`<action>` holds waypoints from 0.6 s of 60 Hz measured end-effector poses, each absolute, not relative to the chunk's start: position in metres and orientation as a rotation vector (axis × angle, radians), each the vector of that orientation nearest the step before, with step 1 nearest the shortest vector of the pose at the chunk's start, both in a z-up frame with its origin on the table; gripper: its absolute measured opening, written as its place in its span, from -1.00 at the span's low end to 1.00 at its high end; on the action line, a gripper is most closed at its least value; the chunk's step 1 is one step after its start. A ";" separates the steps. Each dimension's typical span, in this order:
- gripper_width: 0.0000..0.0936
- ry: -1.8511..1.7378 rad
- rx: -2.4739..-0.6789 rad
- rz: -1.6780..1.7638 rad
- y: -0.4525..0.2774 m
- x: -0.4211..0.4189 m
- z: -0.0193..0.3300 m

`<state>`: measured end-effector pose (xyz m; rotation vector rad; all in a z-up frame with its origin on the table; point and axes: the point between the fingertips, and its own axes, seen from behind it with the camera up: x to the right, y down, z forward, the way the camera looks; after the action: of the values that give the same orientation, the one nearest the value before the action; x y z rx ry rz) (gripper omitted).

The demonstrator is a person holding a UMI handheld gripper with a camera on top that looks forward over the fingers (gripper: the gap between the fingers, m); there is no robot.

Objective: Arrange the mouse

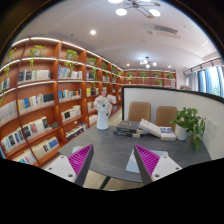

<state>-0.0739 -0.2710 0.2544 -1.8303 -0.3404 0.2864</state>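
Your gripper was held above a grey table, with its two fingers spread well apart and nothing between them. The magenta pads on their inner faces were both bare, and only table surface showed in the gap. No mouse could be made out anywhere in your view; if one was on the table, it was hidden or too small to tell.

Beyond your fingers, towards the far side of the table, lay a low stack of books. Just to the right of that stack sat a white, box-like object whose nature you could not tell from here. Further right, beyond your right finger, stood a green potted plant in a white pot. Behind these things two tan chairs stood against a white partition.

To the left of your left finger, a long wooden bookshelf ran away into the room, its shelves filled with books and a few small plants on top. A person in white stood well beyond the fingers, near the far end of that bookshelf. Round ceiling lights shone overhead, and windows showed off to the right. Near each finger's outer side lay something pale and flat that you could not identify.
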 end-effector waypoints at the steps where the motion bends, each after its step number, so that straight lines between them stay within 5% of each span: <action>1: 0.74 -0.340 -1.831 0.282 -0.276 -0.068 0.258; 13: 0.73 -0.289 -1.869 0.238 -0.272 -0.098 0.227; 36: 0.70 -0.250 -2.108 0.240 -0.296 -0.256 0.070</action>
<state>-0.2565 -0.2955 0.0701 -2.1076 -0.2498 0.2401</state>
